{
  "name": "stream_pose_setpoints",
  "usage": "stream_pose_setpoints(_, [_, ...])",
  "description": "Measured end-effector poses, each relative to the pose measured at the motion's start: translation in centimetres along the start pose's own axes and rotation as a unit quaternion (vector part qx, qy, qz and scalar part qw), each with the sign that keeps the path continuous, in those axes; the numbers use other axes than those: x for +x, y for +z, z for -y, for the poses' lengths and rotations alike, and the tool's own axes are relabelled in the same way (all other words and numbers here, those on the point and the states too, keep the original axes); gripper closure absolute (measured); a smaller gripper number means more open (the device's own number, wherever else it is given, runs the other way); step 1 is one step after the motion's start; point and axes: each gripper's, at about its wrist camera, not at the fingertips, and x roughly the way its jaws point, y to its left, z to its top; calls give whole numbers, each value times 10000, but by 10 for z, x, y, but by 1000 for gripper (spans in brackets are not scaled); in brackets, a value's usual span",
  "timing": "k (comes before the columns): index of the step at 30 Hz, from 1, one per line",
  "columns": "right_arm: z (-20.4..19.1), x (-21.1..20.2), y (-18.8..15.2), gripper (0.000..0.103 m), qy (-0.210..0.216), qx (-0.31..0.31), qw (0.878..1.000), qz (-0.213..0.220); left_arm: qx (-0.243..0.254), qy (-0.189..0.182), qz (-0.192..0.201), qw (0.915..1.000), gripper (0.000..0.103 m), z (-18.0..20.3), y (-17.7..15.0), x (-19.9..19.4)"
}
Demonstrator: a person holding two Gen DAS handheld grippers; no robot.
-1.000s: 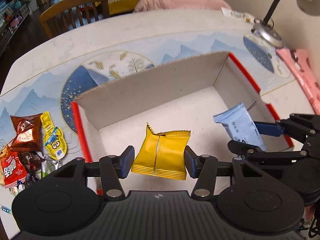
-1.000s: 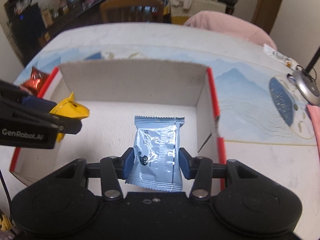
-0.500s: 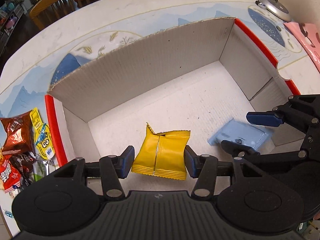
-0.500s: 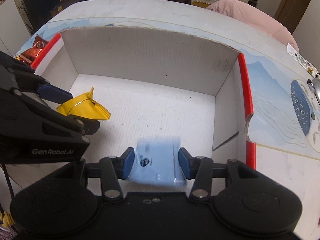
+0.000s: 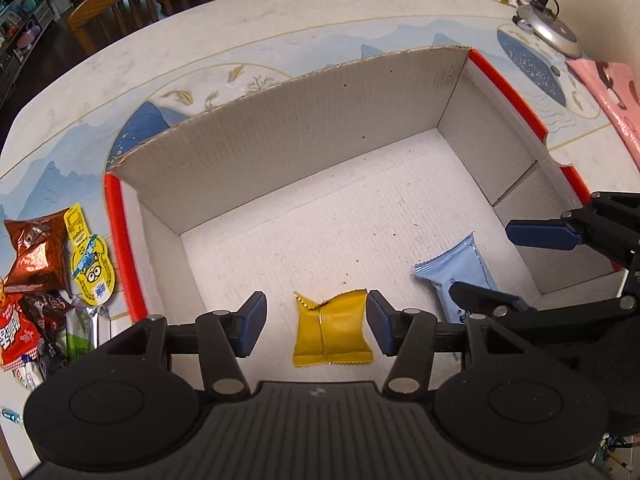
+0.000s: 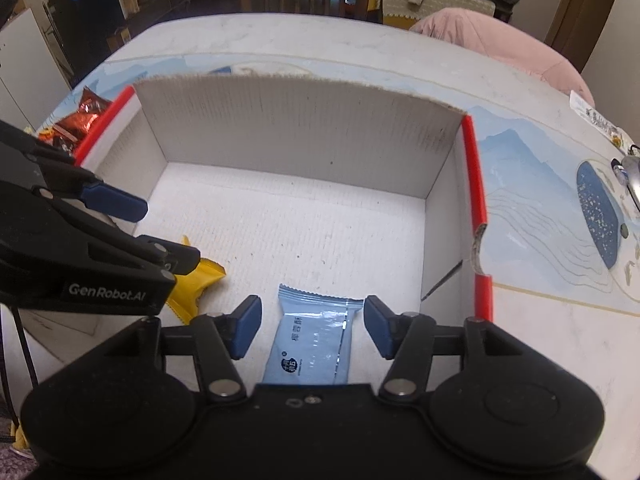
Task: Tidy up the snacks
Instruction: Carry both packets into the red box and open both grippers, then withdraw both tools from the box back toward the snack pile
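A white cardboard box (image 5: pixel 304 140) with red edges stands on the table. A yellow snack packet (image 5: pixel 330 330) lies on the box floor between the fingers of my open left gripper (image 5: pixel 316 322), clear of both pads. A light blue packet (image 6: pixel 312 344) lies on the box floor to its right, between the fingers of my open right gripper (image 6: pixel 312 326). In the left wrist view the blue packet (image 5: pixel 460 276) lies under the right gripper (image 5: pixel 516 268). In the right wrist view the left gripper (image 6: pixel 160 236) hides most of the yellow packet (image 6: pixel 196 284).
Several loose snacks lie on the table left of the box: a brown foil bag (image 5: pixel 38 252), a yellow minion packet (image 5: pixel 90 264), red packets (image 5: pixel 16 336). A lamp base (image 5: pixel 548 28) and a pink item (image 5: pixel 616 96) are at the right. Chairs stand beyond the table.
Both grippers lowered into the box and opened. The yellow packet left the left gripper and the blue packet left the right one; both now lie on the box floor.
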Motion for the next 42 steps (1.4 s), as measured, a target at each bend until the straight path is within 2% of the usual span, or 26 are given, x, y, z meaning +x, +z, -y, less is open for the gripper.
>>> stream_pose_setpoints(9, [0, -39, 2, 40, 63, 326, 9982, 493, -2, -209, 408, 9989, 49, -9, -16, -38])
stream_pose_setpoints(18, [-24, -73, 0, 36, 103, 570, 9937, 956, 105, -312, 929, 9951, 48, -32, -34, -79])
stream_pose_setpoints(28, [-75, -99, 4, 24, 170, 535, 9879, 1443, -177, -332, 1476, 9883, 45, -87, -65, -120])
stream_pose_setpoints(32, [-98, -104, 6, 13, 235, 573, 9844, 1645, -322, -344, 1733, 9837, 36, -114, -79, -135])
stream_pose_setpoints(37, [-126, -102, 9, 11, 349, 699, 9810, 1777, -426, -305, 1933, 9797, 35, -148, -95, -150])
stream_pose_setpoints(39, [-136, -101, 10, 3, 404, 751, 9792, 1839, -506, -295, 1976, 9785, 35, -163, -101, -152])
stream_pose_setpoints(42, [-153, -101, 10, 1, 399, 709, 9772, 1962, -636, -280, 2097, 9753, 34, -183, -112, -157])
